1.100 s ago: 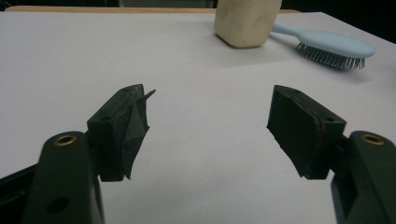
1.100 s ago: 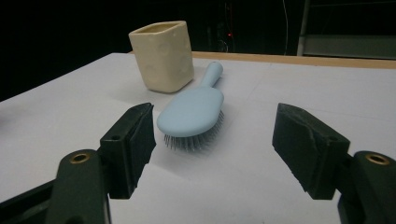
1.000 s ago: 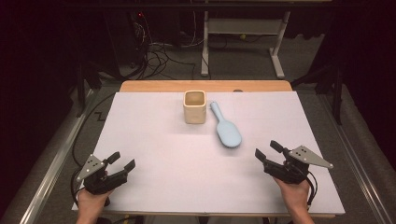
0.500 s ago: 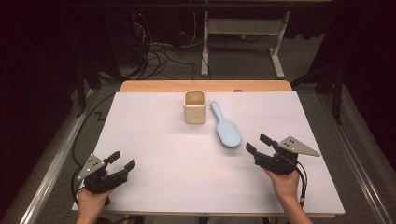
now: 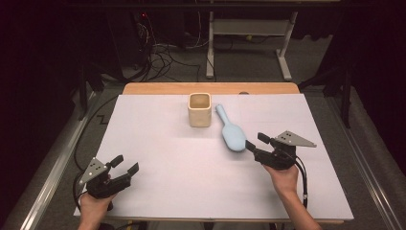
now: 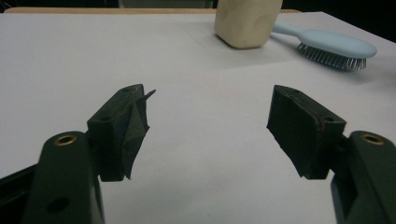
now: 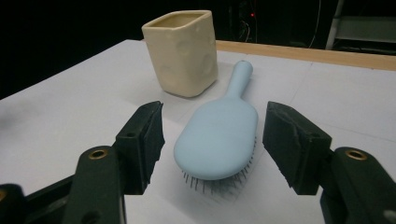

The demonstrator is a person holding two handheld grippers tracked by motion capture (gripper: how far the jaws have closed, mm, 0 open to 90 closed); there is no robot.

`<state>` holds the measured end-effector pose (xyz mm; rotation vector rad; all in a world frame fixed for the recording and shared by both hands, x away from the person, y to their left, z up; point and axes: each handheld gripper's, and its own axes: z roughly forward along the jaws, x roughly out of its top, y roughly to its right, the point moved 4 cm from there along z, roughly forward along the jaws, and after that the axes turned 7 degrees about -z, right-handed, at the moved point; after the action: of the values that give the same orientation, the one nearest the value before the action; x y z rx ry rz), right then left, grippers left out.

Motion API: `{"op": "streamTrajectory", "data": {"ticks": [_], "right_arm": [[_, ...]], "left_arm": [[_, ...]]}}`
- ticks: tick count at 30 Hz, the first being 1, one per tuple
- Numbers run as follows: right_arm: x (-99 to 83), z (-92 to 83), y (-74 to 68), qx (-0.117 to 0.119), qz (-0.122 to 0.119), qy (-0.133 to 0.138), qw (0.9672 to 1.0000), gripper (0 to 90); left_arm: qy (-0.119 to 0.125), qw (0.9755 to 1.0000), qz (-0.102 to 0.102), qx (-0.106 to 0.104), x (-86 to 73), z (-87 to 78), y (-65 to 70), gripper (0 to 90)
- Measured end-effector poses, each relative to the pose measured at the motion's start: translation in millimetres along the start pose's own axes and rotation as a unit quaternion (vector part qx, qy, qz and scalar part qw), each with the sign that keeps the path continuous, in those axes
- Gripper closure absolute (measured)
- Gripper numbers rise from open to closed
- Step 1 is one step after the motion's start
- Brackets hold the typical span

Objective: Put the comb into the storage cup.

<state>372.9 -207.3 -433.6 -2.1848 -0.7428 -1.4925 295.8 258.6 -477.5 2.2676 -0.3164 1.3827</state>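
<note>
The hairbrush (image 5: 232,132) is pale blue, with a broad oval head and a short rounded handle. It lies bristles down on the white table cover (image 5: 158,143), its smooth back up and grey bristles (image 7: 219,181) showing under the near edge of the head. The head points toward the right gripper (image 5: 253,143) and the handle points away from it, toward the far edge of the table.

In the right gripper view the brush head (image 7: 219,140) sits just ahead of the two black fingers (image 7: 144,135) and in line with the gap between them. The jaws have just been closing, yet they stand apart and released, with clear space on either side of the head and no pad touching it.

Beyond the fingers, left of the brush handle, stands a cream square-sided cup (image 5: 199,109), upright and open at the top. It is close beside the handle, though whether the two touch cannot be told. Nothing lies between the right gripper and the brush head.

The left gripper (image 5: 125,164) rests near the front left of the cover, well apart from both things, its jaws spread and empty over bare white surface (image 6: 205,121).
</note>
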Motion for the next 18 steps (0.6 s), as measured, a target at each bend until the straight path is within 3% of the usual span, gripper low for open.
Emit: {"op": "streamTrajectory", "data": {"ticks": [10,18], "right_arm": [[7.0,17.5,1.2,0.015,0.001,-0.026,0.9996,46.0],[15.5,30.7,-0.9,0.027,-0.013,-0.047,0.9984,52.5]], "left_arm": [[0.0,1.0,0.001,-0.002,0.2,0.4,0.5,29.5],[0.0,1.0,0.001,-0.003,0.4,0.5,0.9,29.5]]}}
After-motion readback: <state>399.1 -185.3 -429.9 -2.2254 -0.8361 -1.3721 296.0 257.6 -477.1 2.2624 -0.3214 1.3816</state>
